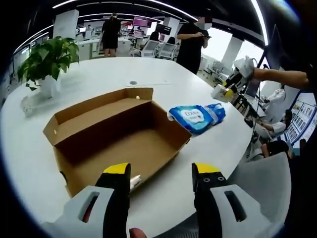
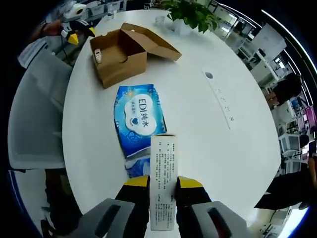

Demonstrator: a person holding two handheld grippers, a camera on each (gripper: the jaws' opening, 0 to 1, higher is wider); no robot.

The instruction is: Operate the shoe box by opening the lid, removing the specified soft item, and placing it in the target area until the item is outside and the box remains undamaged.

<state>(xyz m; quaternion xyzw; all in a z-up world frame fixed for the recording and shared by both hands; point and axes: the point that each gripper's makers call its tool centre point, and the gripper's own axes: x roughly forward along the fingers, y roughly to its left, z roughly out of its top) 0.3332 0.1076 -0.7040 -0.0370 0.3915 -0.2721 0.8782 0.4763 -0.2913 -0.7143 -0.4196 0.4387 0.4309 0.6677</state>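
- Office (image 1: 148, 27), open-plan, lit by ceiling strip lights, with desks, screens and standing people behind the table.
- Table (image 1: 163, 84), round and white, with a small round grommet (image 1: 132, 83) near its centre and grey chair backs (image 2: 34, 114) at the near edge.
- Shoe box (image 1: 119, 136), brown cardboard, open and bare inside, lid flap (image 1: 94, 106) folded out on the far side; seen again at the far end of the table in the right gripper view (image 2: 119, 54).
- Potted plant (image 1: 47, 62), green, in a white pot, beyond the box.
- Wipes pack (image 1: 198, 116), blue and soft, flat on the table just beside the box's right end, outside it; in the right gripper view (image 2: 138, 121) near the jaws.
- Left gripper (image 1: 161, 171), yellow-tipped, jaws spread apart and holding nothing, low before the box's near wall.
- Right gripper (image 2: 162, 182), clamped on a white printed card (image 2: 162, 183) whose far end overlaps the pack; also visible at the table's far right edge (image 1: 225, 89).
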